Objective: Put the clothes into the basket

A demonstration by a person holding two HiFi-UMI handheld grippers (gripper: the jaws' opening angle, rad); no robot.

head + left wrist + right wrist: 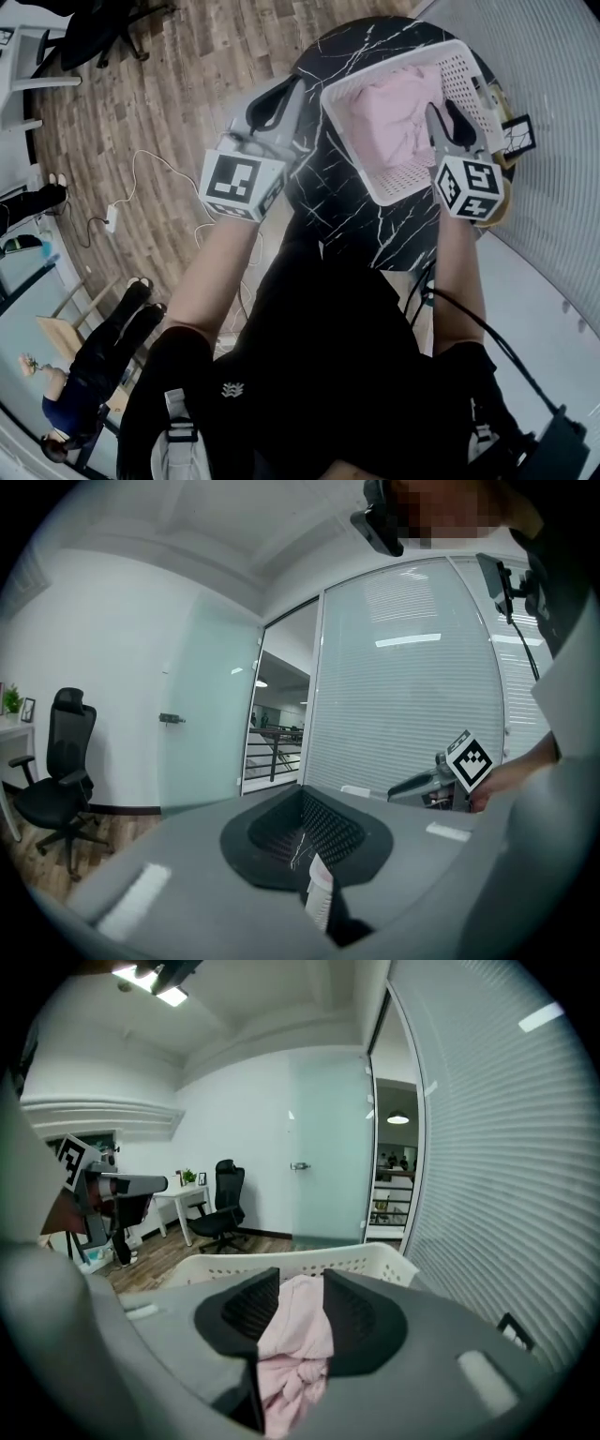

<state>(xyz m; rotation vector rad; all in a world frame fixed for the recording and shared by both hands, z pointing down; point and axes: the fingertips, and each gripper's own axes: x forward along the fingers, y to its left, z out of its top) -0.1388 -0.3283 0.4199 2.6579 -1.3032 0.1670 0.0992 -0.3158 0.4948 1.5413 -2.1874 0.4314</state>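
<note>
A white perforated basket (pixel 377 185) stands on the round black marble table (pixel 328 202) and holds a crumpled pink garment (pixel 389 117). My right gripper (pixel 442 112) hangs over the basket's right side, jaws parted. In the right gripper view the pink garment (pixel 298 1330) shows through the gap of that gripper (pixel 300 1283), lying inside the basket (pixel 309 1262) with the pads off it. My left gripper (pixel 279 92) stays left of the basket above the table's edge, fingertips together and empty. Through its narrow slit (pixel 305 834) I see only marble and a bit of white basket (pixel 320 897).
Wood floor with a white cable (pixel 141 183) lies left of the table. A seated person (pixel 89 375) is at the lower left. A wall of blinds (pixel 553 141) runs close along the right. A small marker card (pixel 517 134) sits behind the basket. An office chair (pixel 56 771) stands far off.
</note>
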